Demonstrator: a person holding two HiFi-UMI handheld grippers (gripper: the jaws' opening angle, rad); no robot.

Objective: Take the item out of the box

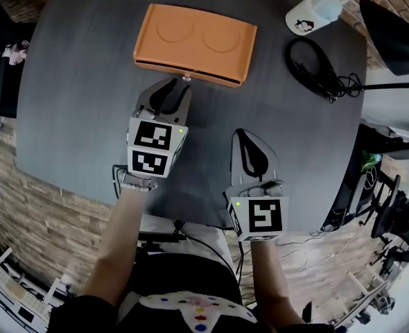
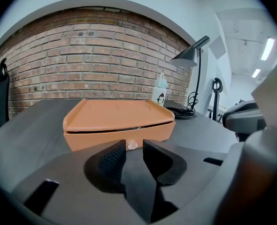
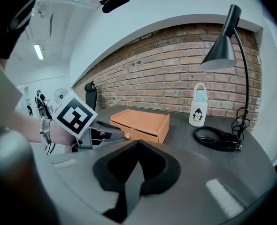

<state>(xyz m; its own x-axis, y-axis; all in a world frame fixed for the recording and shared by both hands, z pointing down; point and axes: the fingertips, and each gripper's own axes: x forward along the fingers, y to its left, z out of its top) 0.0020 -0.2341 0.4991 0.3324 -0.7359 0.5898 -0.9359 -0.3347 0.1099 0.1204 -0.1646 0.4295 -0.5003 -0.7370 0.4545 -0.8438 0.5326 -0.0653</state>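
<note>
Smooth matt box (image 1: 195, 41), matt dark tabletop (image 1: 80, 96), rough brick wall (image 2: 96, 64)

One orange box (image 1: 194, 44) sits at the upper middle of the head view, with one small clear knob (image 2: 132, 145) on its front. At the upper right are one white bottle (image 1: 312, 14), one coiled black cable (image 1: 315, 64) and one black lamp (image 3: 221, 50). There are two grippers, the left gripper (image 1: 180, 82) and the right gripper (image 1: 243, 134), and one dark surface (image 1: 86, 103).

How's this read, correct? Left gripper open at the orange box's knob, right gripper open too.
Not quite: the right gripper is shut, jaws together, as the right gripper view shows. The left gripper is open at the orange box's knob.
</note>
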